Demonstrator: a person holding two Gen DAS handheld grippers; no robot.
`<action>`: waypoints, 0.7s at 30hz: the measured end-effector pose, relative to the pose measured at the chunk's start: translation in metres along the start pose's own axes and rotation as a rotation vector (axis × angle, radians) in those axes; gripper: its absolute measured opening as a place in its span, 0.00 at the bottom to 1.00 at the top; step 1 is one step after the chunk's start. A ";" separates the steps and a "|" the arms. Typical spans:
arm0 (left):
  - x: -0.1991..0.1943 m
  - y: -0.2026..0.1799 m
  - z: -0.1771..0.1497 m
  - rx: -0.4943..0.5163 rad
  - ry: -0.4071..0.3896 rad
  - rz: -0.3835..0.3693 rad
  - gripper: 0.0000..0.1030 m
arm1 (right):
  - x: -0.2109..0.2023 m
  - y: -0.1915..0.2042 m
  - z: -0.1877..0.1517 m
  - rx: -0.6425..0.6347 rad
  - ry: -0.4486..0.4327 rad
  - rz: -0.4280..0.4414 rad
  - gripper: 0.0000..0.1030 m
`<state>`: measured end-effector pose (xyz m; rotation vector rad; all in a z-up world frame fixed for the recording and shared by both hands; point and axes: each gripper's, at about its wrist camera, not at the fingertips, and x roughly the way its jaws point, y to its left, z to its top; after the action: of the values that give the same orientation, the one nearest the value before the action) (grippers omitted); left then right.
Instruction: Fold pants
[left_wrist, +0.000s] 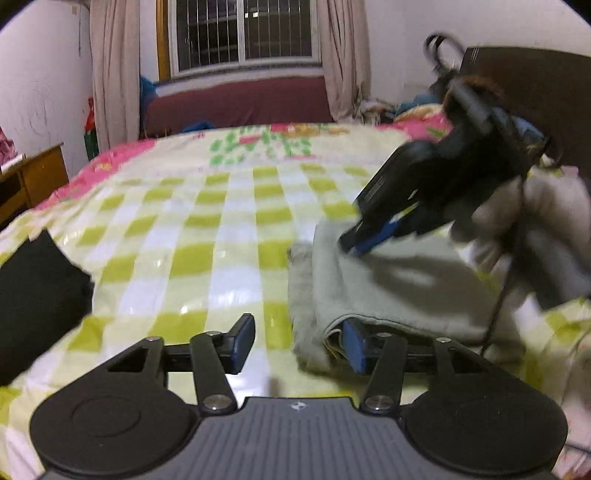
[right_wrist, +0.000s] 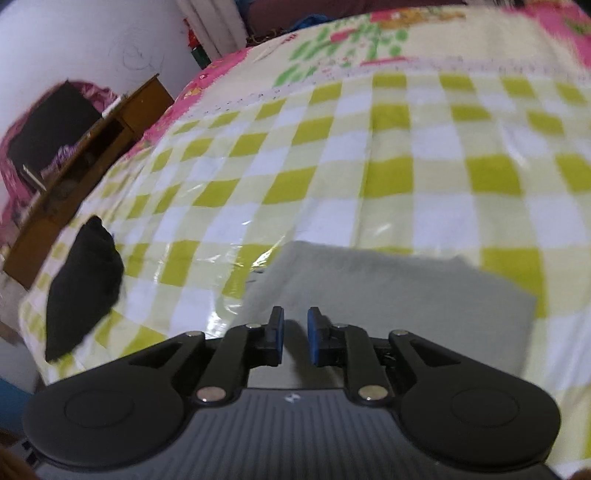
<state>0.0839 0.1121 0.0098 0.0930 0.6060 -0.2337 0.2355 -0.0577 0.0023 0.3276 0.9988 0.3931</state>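
The grey-green pants lie folded into a thick rectangle on the checked bed sheet. My left gripper is open at the near edge of the bundle, its right finger tucked under a fold, its left finger on the sheet. My right gripper, held in a gloved hand, points down at the top of the bundle. In the right wrist view the right gripper hovers over the folded pants, jaws nearly together with a small gap and nothing between them.
A black garment lies on the bed's left edge, also in the right wrist view. A wooden desk stands left of the bed. A dark headboard and a window with curtains are behind.
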 end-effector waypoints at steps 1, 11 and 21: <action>0.001 -0.002 0.005 0.005 -0.011 -0.001 0.64 | 0.001 0.002 0.001 -0.002 0.001 0.006 0.19; -0.009 0.002 0.000 0.062 0.022 0.008 0.76 | 0.008 0.026 0.013 -0.068 0.024 -0.026 0.49; -0.011 -0.003 0.004 0.071 -0.008 -0.039 0.82 | 0.028 0.025 0.005 -0.132 0.106 -0.132 0.31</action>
<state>0.0768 0.1111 0.0197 0.1484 0.5919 -0.2933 0.2492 -0.0235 -0.0054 0.1218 1.0859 0.3568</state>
